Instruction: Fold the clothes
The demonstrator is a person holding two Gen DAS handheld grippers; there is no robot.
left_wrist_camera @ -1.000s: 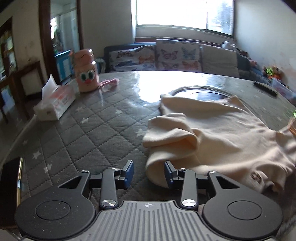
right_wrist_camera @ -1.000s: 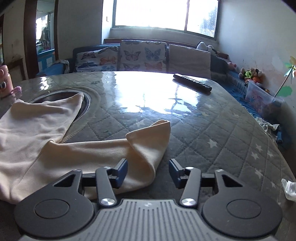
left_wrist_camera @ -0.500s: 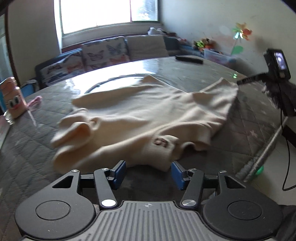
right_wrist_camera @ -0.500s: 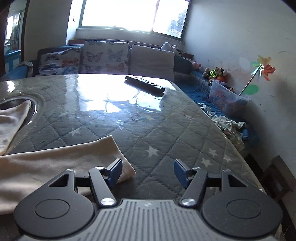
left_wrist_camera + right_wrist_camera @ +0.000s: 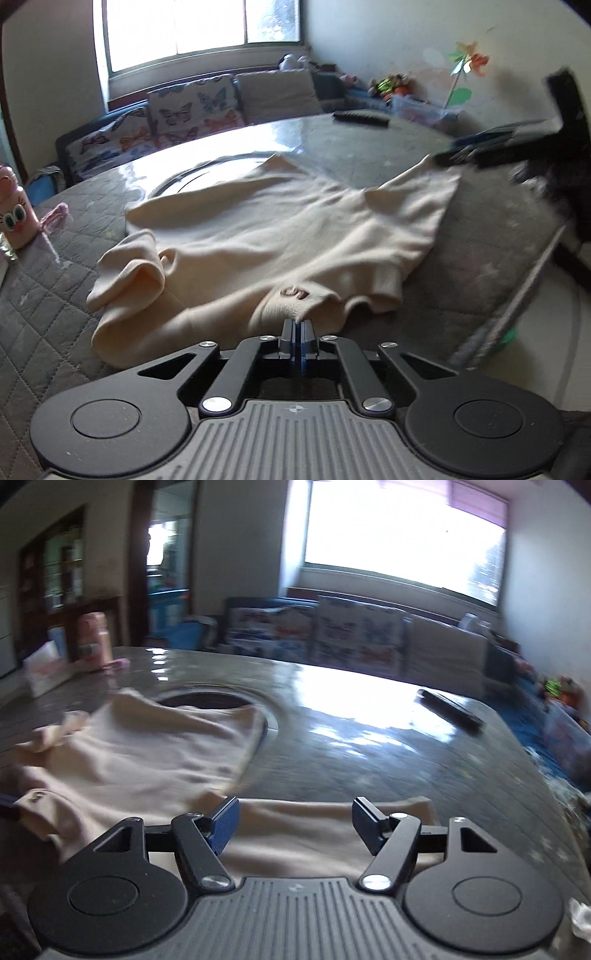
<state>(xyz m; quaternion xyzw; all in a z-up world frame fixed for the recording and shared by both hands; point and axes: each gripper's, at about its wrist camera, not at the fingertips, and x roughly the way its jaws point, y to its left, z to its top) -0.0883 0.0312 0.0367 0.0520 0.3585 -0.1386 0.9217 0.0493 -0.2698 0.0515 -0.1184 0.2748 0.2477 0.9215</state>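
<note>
In the left wrist view, the left hand-held gripper (image 5: 296, 325) is seen clenched on the near hem of the cream garment (image 5: 280, 229), which lies spread on the quilted desk (image 5: 48, 295) straight ahead of it, so the grasping step of a fold is judged to be in hand; a small reddish mark on the hem, perhaps a 5, cannot be read with certainty. In the right wrist view, the right hand-held gripper (image 5: 294, 818) is held released just above another edge of the garment (image 5: 147, 753), and a closing of its jaws there is judged to be called for next.
</note>
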